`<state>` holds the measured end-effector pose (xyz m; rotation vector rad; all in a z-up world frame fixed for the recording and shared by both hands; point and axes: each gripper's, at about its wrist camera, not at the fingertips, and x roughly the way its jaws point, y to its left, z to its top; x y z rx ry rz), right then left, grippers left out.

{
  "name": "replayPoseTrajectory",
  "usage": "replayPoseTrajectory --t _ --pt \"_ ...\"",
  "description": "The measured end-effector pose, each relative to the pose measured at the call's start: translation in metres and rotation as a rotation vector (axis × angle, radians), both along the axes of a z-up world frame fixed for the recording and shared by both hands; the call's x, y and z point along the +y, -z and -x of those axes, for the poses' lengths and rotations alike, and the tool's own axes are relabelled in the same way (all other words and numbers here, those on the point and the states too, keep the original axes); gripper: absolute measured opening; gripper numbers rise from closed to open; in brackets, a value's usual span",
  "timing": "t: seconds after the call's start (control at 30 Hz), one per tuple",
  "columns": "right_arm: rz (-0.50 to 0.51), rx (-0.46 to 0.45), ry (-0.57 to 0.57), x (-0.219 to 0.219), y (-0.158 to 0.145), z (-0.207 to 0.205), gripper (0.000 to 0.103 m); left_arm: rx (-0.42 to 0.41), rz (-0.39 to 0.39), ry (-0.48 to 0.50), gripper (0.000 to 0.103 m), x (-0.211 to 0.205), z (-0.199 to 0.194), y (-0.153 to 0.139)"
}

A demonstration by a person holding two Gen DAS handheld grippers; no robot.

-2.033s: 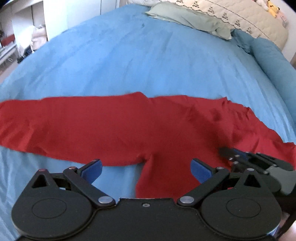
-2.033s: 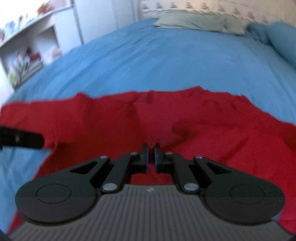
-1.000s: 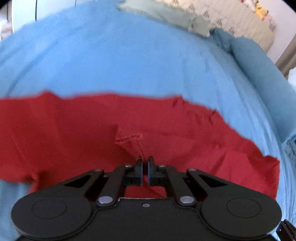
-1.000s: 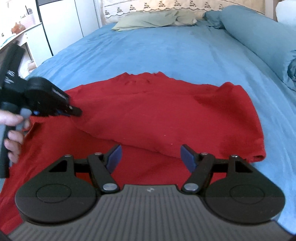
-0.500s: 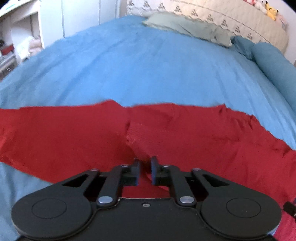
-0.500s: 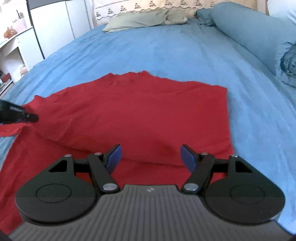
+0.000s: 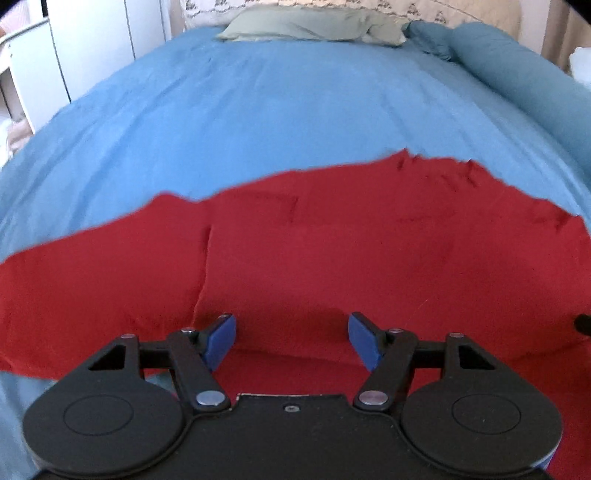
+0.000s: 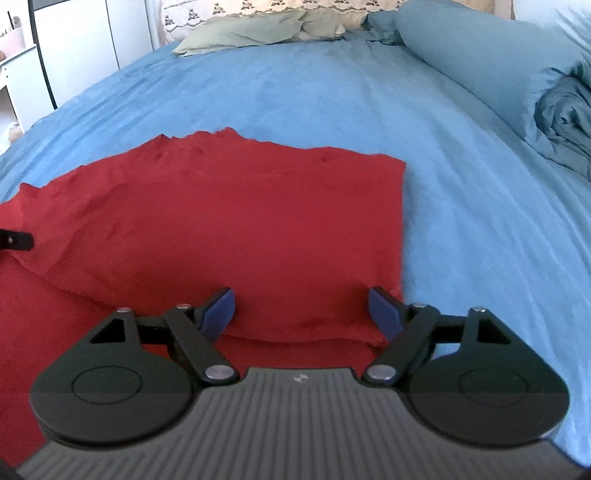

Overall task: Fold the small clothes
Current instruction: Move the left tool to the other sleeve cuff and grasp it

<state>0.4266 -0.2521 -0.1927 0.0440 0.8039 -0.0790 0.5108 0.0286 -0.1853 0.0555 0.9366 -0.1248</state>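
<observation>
The left gripper [image 7: 291, 338] points down at the bed with its blue-padded jaws apart and widening, nothing pinched; only red cloth lies on the bed under the gap. The right gripper [image 8: 303, 314] is likewise spread, wider than the left, its jaws opening too, with no fabric caught between the pads.

Both hang over the red garment [image 7: 332, 258], which lies on the blue bedspread [image 7: 258, 110] near the foot of the bed. The left wrist view shows the garment as a broad band running across the frame, with a vertical seam or fold line left of centre and a long stretch of cloth reaching out to the left edge. That stretch does not appear from the right wrist. There, the garment [image 8: 240, 229] shows a straight, tidy right edge and a folded upper layer whose lower edge runs just ahead of the fingertips, with a second layer of red beneath it. The right-hand fingertip sits at about that right edge, over the corner of the fold.

At the left edge of the right wrist view a dark tip of the other gripper [image 8: 14, 240] rests over the cloth; the left wrist view catches only a small dark speck at its far right.

Farther out, a green pillow [image 8: 251, 33] lies at the head of the bed. The rolled teal duvet [image 8: 517, 74] shows fully only from the right wrist, with its bunched end. White cupboards [image 7: 92, 48] stand to the left.
</observation>
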Motion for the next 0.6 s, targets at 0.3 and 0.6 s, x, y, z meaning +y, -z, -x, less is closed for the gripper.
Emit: replayPoseTrajectory --t 0.3,0.6 --pt "0.023 0.016 0.052 0.005 -0.005 0.006 0.095 0.013 -0.011 -0.01 0.072 0.006 0.011 -0.008" --pt "0.018 -0.094 -0.032 0.06 -0.101 0.026 0.103 -0.091 0.001 -0.06 0.09 0.033 0.054 -0.093"
